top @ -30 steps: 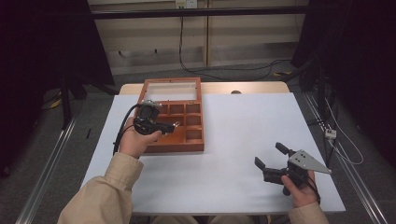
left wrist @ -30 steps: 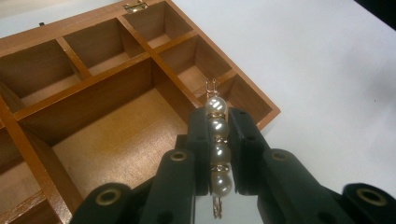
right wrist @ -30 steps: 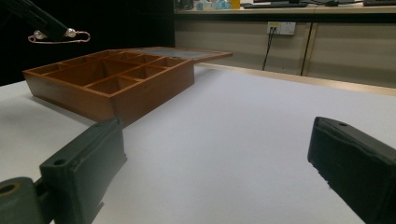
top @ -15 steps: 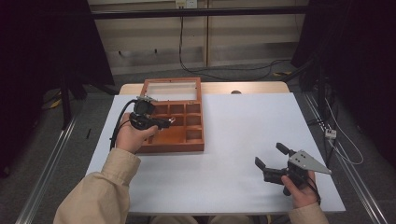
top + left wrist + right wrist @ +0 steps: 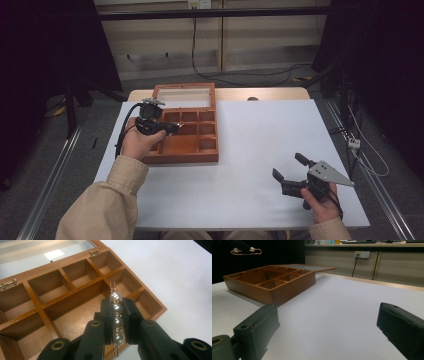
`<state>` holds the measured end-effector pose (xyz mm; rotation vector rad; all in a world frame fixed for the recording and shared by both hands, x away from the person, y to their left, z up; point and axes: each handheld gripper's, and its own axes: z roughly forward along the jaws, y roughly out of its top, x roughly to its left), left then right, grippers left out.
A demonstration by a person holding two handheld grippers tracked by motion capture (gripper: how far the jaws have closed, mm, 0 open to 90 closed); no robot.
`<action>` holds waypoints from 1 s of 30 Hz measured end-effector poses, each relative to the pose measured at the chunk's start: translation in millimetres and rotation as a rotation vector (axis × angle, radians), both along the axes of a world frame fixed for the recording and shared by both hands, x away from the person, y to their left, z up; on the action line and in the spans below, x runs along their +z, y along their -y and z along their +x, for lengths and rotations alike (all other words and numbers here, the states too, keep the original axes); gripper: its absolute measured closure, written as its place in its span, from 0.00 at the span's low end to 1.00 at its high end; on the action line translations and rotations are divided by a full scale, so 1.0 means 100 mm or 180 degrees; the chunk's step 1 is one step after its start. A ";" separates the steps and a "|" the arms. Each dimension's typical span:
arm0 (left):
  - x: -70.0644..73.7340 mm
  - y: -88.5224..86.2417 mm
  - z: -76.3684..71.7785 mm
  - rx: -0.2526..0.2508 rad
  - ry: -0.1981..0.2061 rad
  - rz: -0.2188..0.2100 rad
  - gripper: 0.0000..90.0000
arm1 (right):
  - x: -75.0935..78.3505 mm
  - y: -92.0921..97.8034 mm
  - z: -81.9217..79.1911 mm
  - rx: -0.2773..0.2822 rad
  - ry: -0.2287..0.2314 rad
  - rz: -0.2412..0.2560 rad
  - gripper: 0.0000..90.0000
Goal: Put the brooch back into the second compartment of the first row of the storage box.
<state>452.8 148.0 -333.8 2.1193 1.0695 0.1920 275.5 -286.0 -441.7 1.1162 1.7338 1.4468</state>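
Pearls on a thin gold clasp, four in a row, make up the hair clip (image 5: 116, 316) held in the left gripper (image 5: 117, 315); its jaws are closed narrow on the clip's two long sides, with the metal ends sticking out past them at 12 and 6 o'clock in the left gripper view. Below the clip lies the wooden box (image 5: 75, 291), open, with a large compartment at the near side and smaller square ones along the far and right edges. All visible compartments look bare.

From above, the left gripper (image 5: 172, 127) hangs over the left half of the box (image 5: 200, 157), held by the left hand (image 5: 137, 142), a tan sleeve (image 5: 102, 205) behind it. The box sits on the white table (image 5: 260, 130) at about 10 o'clock from the table's middle, its glass lid (image 5: 184, 95) laid back toward 12 o'clock.

The right gripper (image 5: 290, 170) rests low over the table at about 4 o'clock, well apart from the box, in the right hand (image 5: 317, 205). Its jaws stand wide with nothing between them; the right gripper view shows the box (image 5: 269, 283) at 10 o'clock and the clip (image 5: 244, 250) raised above it.
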 end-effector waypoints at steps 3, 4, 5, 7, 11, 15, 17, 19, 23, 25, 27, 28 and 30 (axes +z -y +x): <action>0.00 -0.02 0.02 0.0038 -0.0002 -0.0016 0.89 | 0.00 0.00 0.00 0.0013 0.0002 0.0002 0.04; 0.00 -0.03 0.02 0.0051 0.0004 -0.0020 0.89 | 0.00 0.00 0.00 0.0012 0.0007 0.0000 0.04; 0.00 -0.03 0.03 0.0068 0.0012 -0.0027 0.89 | 0.01 0.01 0.00 0.0011 0.0012 -0.0001 0.04; -0.01 -0.03 0.05 0.0067 0.0002 0.0001 0.89 | 0.01 0.01 0.01 0.0000 0.0014 0.0017 0.04; -0.02 -0.03 0.09 0.0084 -0.0017 0.0012 0.89 | 0.01 0.00 0.01 0.0010 0.0005 0.0004 0.04; -0.03 -0.05 0.14 0.0113 -0.0018 0.0015 0.89 | 0.01 0.01 0.01 0.0009 0.0006 -0.0002 0.04; -0.04 -0.06 0.16 0.0132 -0.0034 0.0008 0.89 | 0.01 0.02 0.01 0.0006 0.0006 0.0008 0.04; -0.06 -0.08 0.18 0.0133 -0.0054 0.0023 0.89 | 0.00 0.02 0.01 0.0005 0.0000 0.0000 0.04; -0.07 -0.10 0.20 0.0174 -0.0038 0.0022 0.89 | 0.00 0.01 0.01 -0.0007 -0.0008 -0.0004 0.04; -0.07 -0.10 0.21 0.0182 -0.0045 0.0008 0.89 | 0.00 0.01 0.00 -0.0003 -0.0009 -0.0009 0.04; -0.08 -0.10 0.22 0.0178 -0.0049 0.0022 0.89 | 0.00 0.02 0.00 -0.0002 -0.0007 -0.0015 0.04; -0.08 -0.09 0.22 0.0183 -0.0041 0.0028 0.89 | 0.00 0.02 0.00 -0.0010 -0.0007 -0.0014 0.04; -0.08 -0.08 0.23 0.0162 -0.0049 0.0044 0.89 | 0.01 0.03 -0.01 -0.0019 -0.0002 0.0000 0.04</action>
